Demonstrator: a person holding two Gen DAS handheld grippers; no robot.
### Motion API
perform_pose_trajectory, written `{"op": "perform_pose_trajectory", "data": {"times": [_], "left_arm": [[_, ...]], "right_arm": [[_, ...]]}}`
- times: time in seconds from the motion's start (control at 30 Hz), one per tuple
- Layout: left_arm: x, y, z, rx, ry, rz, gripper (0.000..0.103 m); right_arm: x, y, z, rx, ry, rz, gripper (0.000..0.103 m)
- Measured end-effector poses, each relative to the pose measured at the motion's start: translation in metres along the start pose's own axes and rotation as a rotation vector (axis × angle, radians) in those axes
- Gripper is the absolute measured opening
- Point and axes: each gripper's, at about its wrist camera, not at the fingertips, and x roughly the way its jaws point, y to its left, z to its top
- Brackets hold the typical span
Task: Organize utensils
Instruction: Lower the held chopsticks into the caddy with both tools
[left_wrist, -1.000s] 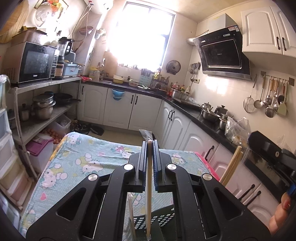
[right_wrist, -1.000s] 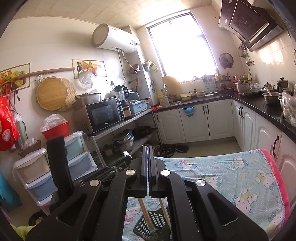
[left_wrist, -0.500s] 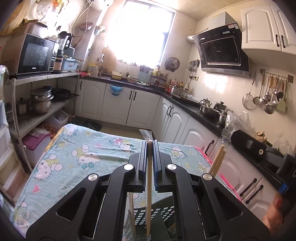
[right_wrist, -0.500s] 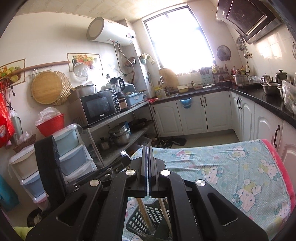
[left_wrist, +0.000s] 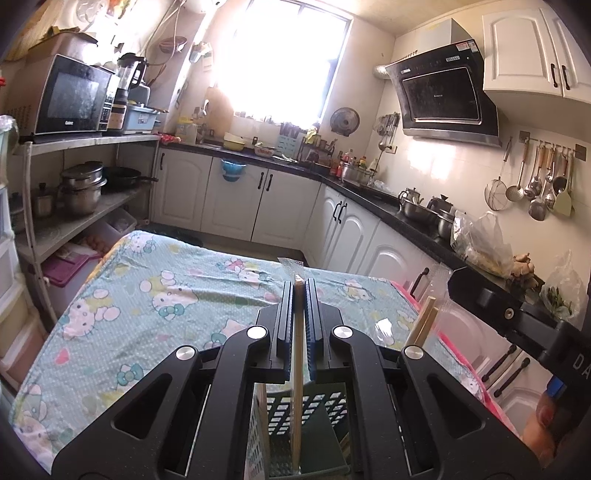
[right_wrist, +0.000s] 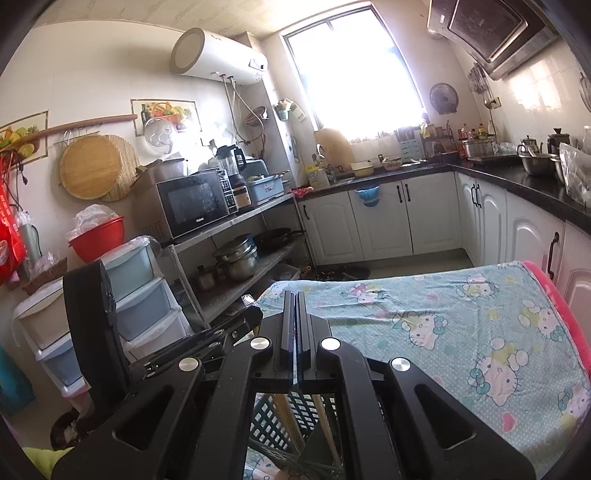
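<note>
My left gripper (left_wrist: 298, 291) is shut on a pair of wooden chopsticks in a clear wrapper (left_wrist: 297, 369), held upright; the lower end stands in a dark green perforated utensil basket (left_wrist: 291, 413) below the fingers. More wrapped chopsticks (left_wrist: 421, 325) rise at the right, by the right gripper's body (left_wrist: 509, 314). My right gripper (right_wrist: 296, 299) is shut, a thin clear film edge between its pads. The same basket (right_wrist: 288, 424) sits below it with wooden sticks (right_wrist: 286, 417) inside. The left gripper's body (right_wrist: 92, 325) is at the left.
The table (left_wrist: 147, 295) has a teal cat-print cloth with a pink edge (right_wrist: 561, 306). A shelf rack (left_wrist: 74, 221) with pots and a microwave (left_wrist: 70, 99) stands to the left. White cabinets and a dark counter (left_wrist: 369, 192) run behind and to the right.
Both wrist views have shifted slightly and show more of the tablecloth. Both grippers stay shut over the basket.
</note>
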Motion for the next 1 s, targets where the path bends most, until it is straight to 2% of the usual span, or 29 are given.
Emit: {"op": "perform_pose_trajectory", "data": {"times": [0.67,0.9,1.0], "left_arm": [[0.005,0.001,-0.015,0.009,0.070,-0.002,0.003],[0.002,0.009,-0.017,-0.007,0.085,0.005,0.003],[0.000,0.014,-0.018,-0.024,0.092,-0.002,0.010]], "right_arm": [[0.009,-0.023,-0.018,0.063,0.074,-0.044,0.002],[0.006,-0.029,-0.019,0.075,0.071,-0.072,0.002],[0.005,-0.034,-0.019,0.084,0.069,-0.089,0.002]]}}
